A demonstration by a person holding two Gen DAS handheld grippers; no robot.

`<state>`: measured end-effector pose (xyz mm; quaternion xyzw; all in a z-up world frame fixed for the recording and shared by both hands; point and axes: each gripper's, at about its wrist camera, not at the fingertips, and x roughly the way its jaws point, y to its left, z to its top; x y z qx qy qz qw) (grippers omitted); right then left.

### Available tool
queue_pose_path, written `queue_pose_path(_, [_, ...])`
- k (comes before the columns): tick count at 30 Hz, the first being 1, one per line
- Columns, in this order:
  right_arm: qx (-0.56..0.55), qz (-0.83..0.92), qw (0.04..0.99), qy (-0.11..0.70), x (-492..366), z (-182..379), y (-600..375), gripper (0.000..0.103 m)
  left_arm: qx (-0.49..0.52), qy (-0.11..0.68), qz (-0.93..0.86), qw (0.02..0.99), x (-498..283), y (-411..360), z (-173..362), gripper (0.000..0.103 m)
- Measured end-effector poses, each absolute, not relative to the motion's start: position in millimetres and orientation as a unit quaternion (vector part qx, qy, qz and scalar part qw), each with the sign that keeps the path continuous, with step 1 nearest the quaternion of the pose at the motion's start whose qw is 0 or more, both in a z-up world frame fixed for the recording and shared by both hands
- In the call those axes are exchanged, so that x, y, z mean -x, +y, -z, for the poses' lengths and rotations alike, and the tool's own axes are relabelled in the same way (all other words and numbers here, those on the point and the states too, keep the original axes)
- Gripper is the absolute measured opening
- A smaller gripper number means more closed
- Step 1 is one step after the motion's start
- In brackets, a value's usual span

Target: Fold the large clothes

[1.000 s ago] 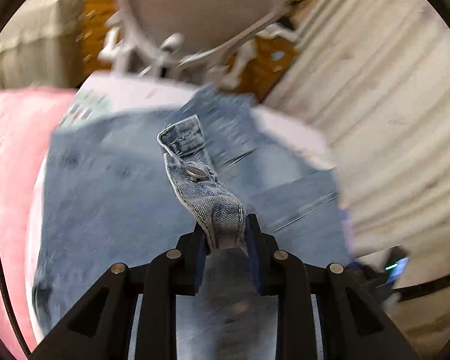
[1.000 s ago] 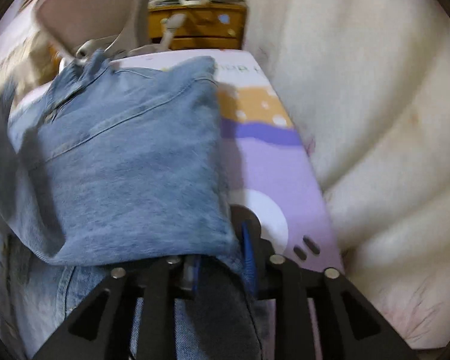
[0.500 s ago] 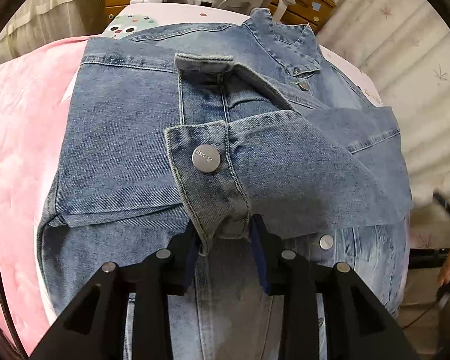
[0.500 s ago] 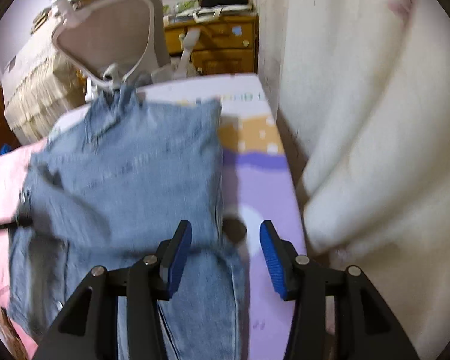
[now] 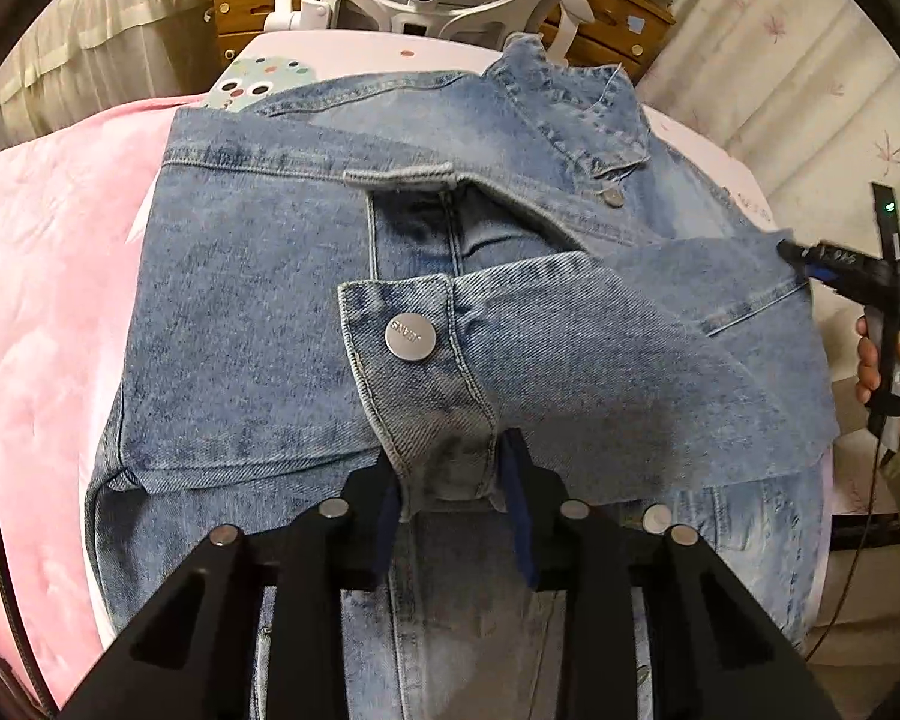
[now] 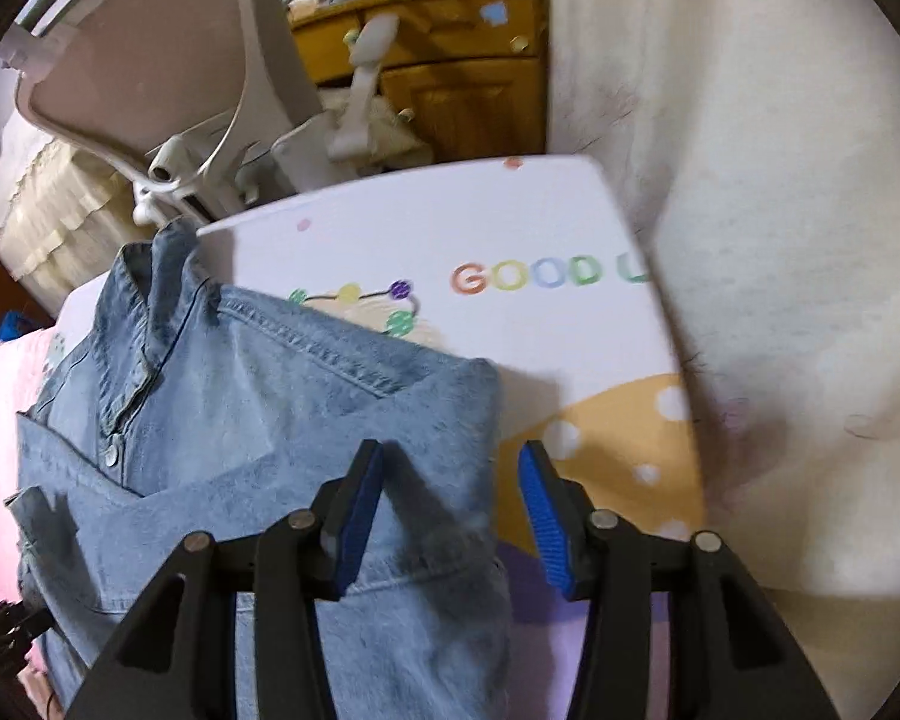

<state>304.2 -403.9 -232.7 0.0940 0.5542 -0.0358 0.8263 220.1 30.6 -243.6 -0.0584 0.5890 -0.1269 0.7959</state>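
Left wrist view showed the left gripper [image 5: 450, 474] pinching the cuff [image 5: 414, 354] of the denim jacket [image 5: 240, 300], which lay on the colourful mat [image 6: 510, 228]. Both sleeves looked folded across the front. The right gripper [image 6: 450, 498] held nothing, its jaws closing over the jacket's edge. The bottom probably still needed folding up.
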Motion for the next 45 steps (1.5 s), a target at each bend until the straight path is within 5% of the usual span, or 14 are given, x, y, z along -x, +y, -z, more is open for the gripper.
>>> queue_pose_path(10, [-0.135,0.162,0.835,0.508,-277,250,-471,0.0,0.015,0.553,0.13,0.823,-216,12,233,0.025])
queue_pose_path(17, [-0.134,0.134,0.845,0.499,-257,227,-466,0.001,0.032,0.583,0.113,0.804,-213,21,262,0.038])
queue_pose_path(20, [-0.151,0.093,0.854,0.489,-260,211,-451,0.013,0.038,0.595,0.121,0.793,-213,22,259,0.05])
queue_pose_path(22, [-0.148,0.077,0.855,0.491,-264,207,-442,0.039,0.047,0.598,0.128,0.79,-212,26,252,0.051])
queue_pose_path(23, [-0.142,0.069,0.858,0.489,-267,206,-436,0.041,0.055,0.597,0.134,0.789,-212,30,245,0.051])
queue_pose_path(28, [-0.108,0.055,0.848,0.515,-279,217,-419,0.043,0.106,0.566,0.139,0.806,-234,61,211,0.07])
queue_pose_path(38, [-0.102,0.056,0.843,0.525,-280,225,-416,0.043,0.167,0.637,0.201,0.725,-349,67,258,0.068])
queue_pose_path(45, [-0.082,0.058,0.842,0.53,-283,229,-411,0.043,0.111,0.659,0.269,0.694,-349,37,285,0.067])
